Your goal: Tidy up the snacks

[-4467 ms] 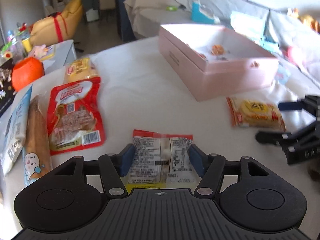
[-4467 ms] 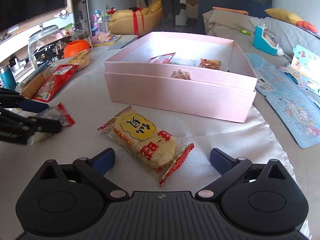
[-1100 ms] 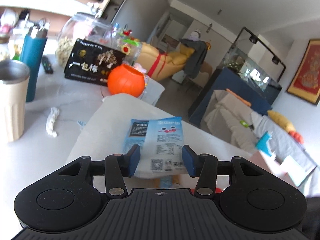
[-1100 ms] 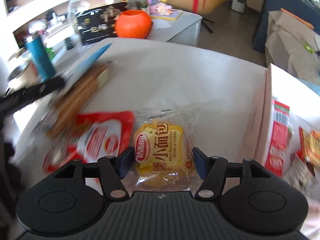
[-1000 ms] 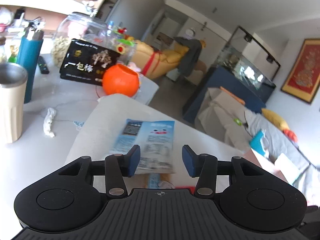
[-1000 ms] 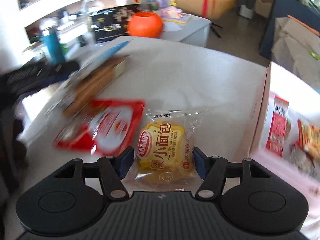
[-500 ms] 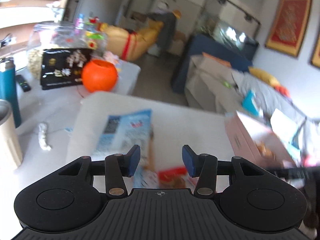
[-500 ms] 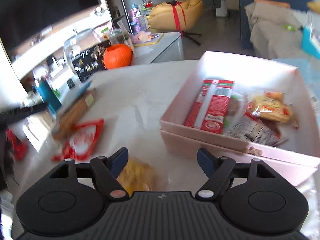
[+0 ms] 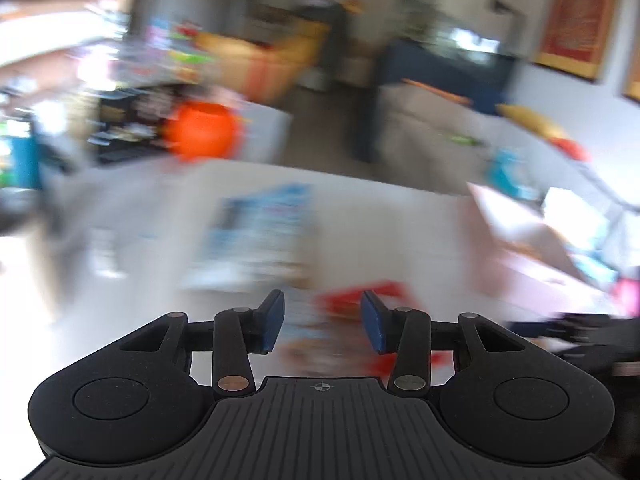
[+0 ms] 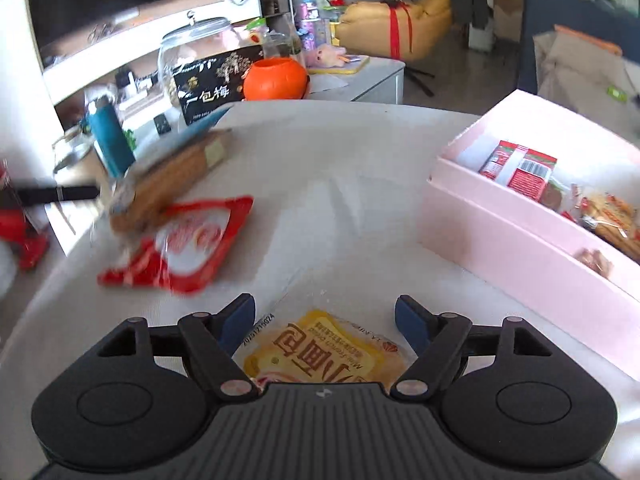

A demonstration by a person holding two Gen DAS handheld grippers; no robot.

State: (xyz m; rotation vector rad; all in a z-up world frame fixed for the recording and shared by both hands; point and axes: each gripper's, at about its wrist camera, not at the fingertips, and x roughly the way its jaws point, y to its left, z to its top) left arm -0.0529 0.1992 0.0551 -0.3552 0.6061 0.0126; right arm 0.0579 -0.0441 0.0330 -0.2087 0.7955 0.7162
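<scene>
My right gripper (image 10: 324,316) hangs over the white table, its jaws opening. A yellow bun packet (image 10: 320,348) lies on the cloth below and between the fingers, and the pads do not press it. The pink box (image 10: 500,248) stands to the right with a red packet (image 10: 520,168) and other snacks (image 10: 612,216) inside. The left wrist view is badly blurred. My left gripper (image 9: 322,320) is closing with nothing gripped, above a red packet (image 9: 360,296). A blue packet (image 9: 260,232) lies beyond it.
A red-and-white packet (image 10: 180,248) and a long brown bread packet (image 10: 172,176) lie on the table's left side. Behind them stand an orange pumpkin pot (image 10: 276,80), a black box (image 10: 212,88), a teal bottle (image 10: 108,140) and a glass jar (image 10: 192,48).
The left gripper let go of the blue packet and swung right over the red packet. The right jaws widened off the yellow bun packet, which now lies turned around close under the gripper.
</scene>
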